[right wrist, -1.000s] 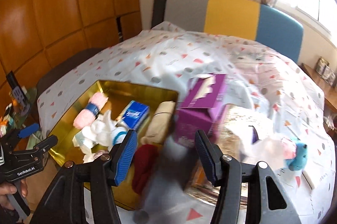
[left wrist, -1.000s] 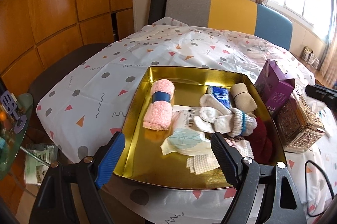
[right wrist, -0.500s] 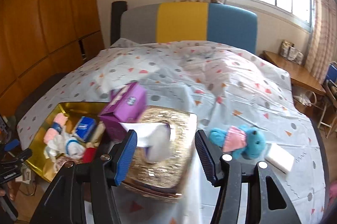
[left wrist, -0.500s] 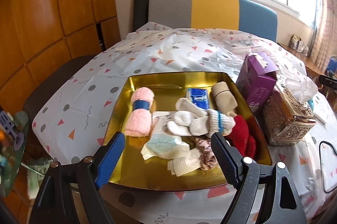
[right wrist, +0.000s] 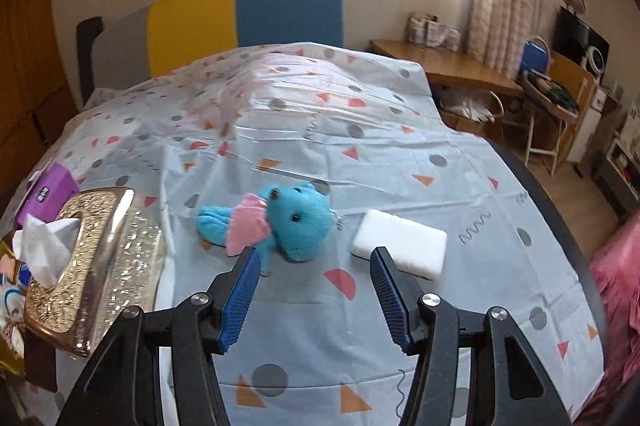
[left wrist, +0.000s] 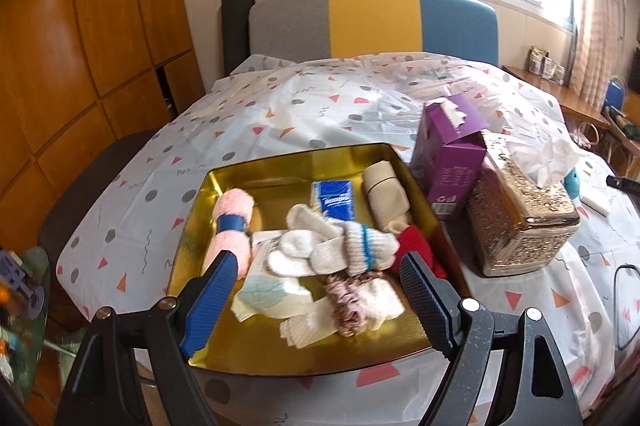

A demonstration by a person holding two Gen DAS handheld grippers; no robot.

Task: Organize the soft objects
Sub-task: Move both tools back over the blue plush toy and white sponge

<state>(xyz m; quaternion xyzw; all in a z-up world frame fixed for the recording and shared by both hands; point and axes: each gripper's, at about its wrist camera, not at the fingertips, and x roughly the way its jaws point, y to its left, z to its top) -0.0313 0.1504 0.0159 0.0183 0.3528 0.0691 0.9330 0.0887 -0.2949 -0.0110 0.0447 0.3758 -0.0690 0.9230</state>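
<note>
In the left wrist view a gold tray (left wrist: 280, 358) holds several soft things: a rolled pink towel (left wrist: 232, 222), white knit socks (left wrist: 340, 246), a red cloth (left wrist: 416, 246), a beige roll (left wrist: 386, 190) and a blue tissue pack (left wrist: 333, 200). My left gripper (left wrist: 316, 294) hovers open over the tray's near end with nothing between its fingers. In the right wrist view a blue plush toy (right wrist: 296, 222) with a pink dress lies on the patterned tablecloth, a white sponge (right wrist: 400, 242) to its right. My right gripper (right wrist: 314, 290) stands open just short of the toy, empty.
A gold tissue box (right wrist: 92, 274) and a purple carton (right wrist: 48, 192) stand between tray and toy. A black cable (left wrist: 624, 306) lies at the table's right edge. A chair back (left wrist: 372, 22) in grey, yellow and blue stands behind the table. A wooden desk (right wrist: 440, 62) is at the far right.
My right gripper has swung right, from over the tray and purple carton to in front of the blue toy. The left gripper's view has shifted right and drawn back a little from the tray.
</note>
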